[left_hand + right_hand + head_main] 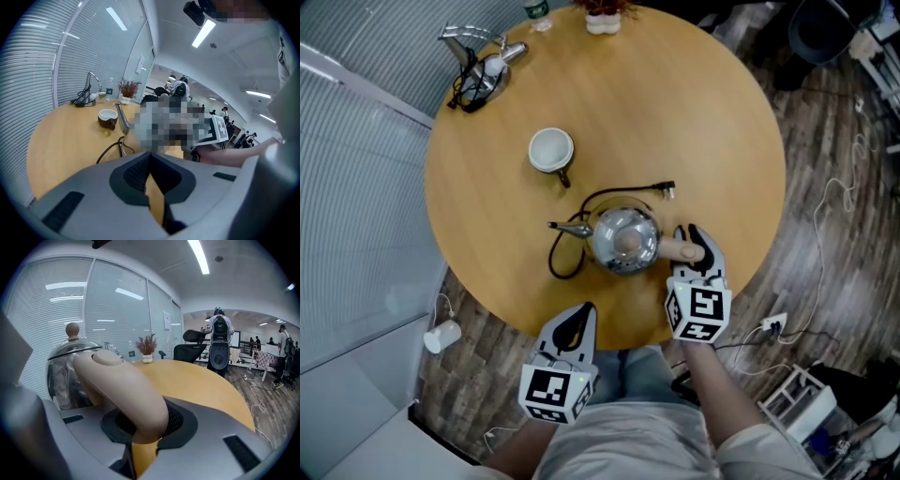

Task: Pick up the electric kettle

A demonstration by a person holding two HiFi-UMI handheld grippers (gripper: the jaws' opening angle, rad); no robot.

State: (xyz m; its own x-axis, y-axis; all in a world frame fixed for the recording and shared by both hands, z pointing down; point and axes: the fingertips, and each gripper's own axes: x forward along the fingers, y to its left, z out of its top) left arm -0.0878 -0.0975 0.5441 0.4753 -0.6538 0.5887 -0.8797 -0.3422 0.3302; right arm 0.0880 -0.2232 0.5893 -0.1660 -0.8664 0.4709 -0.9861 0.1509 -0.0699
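Electric kettle (624,239) stands upright on the round table (712,131), nearer your 6 o'clock edge. Its spout (570,228) points to 9 o'clock and its beige handle (680,249) juts to 3 o'clock, so the handle meets your right claw (694,246) almost head-on. That claw is closed partway, pads pressing the handle's sides at its outer bend. The kettle looks not yet lifted. Your left claw (578,323) hangs at the 6 o'clock rim, jaws nearly together and empty, clear of the black power cord (581,202) looped at the kettle's 10 o'clock.
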